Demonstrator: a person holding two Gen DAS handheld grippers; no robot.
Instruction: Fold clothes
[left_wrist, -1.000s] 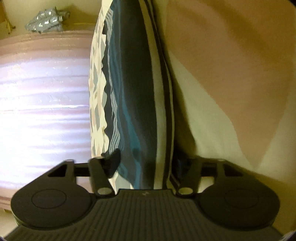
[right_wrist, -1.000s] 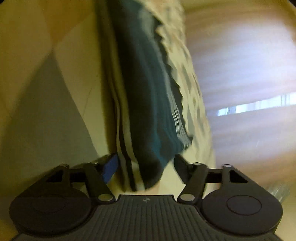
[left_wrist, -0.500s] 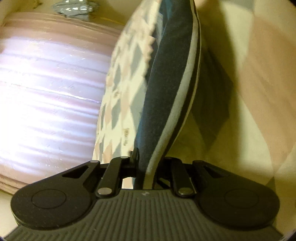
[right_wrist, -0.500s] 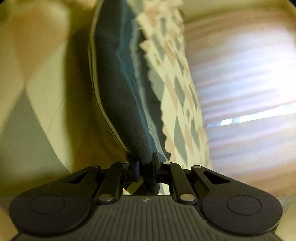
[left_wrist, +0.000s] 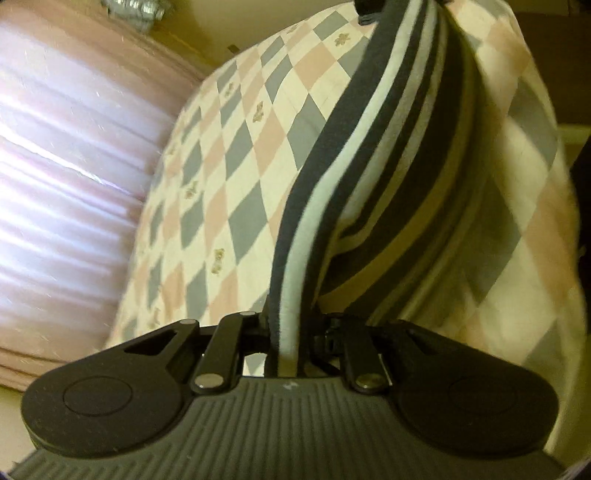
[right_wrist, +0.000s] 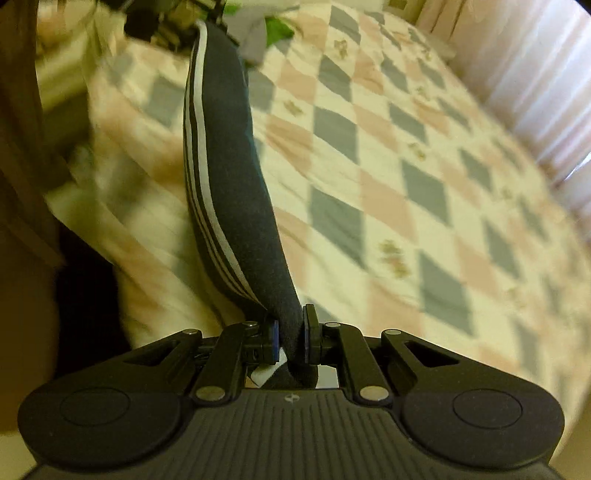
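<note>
A bed (left_wrist: 236, 206) with a checked quilt lies below both jaws. The striped garment (left_wrist: 332, 192) hangs stretched between the left gripper (left_wrist: 290, 332) and the right gripper (right_wrist: 291, 336), each clamped on an edge. This looks like the lifting step; next it needs laying flat.

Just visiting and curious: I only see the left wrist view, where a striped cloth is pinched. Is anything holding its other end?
Observer: Yes. The right hand-held gripper is shut on the striped garment too, gripping its dark edge.
Operator: What do its fingers look like there?
Observer: Blue pads press the cloth from both sides.
Operator: Anything else around the bed?
Observer: Past the garment, something bright green shows near the far edge of the checked quilt. It is too blurred to name.
</note>
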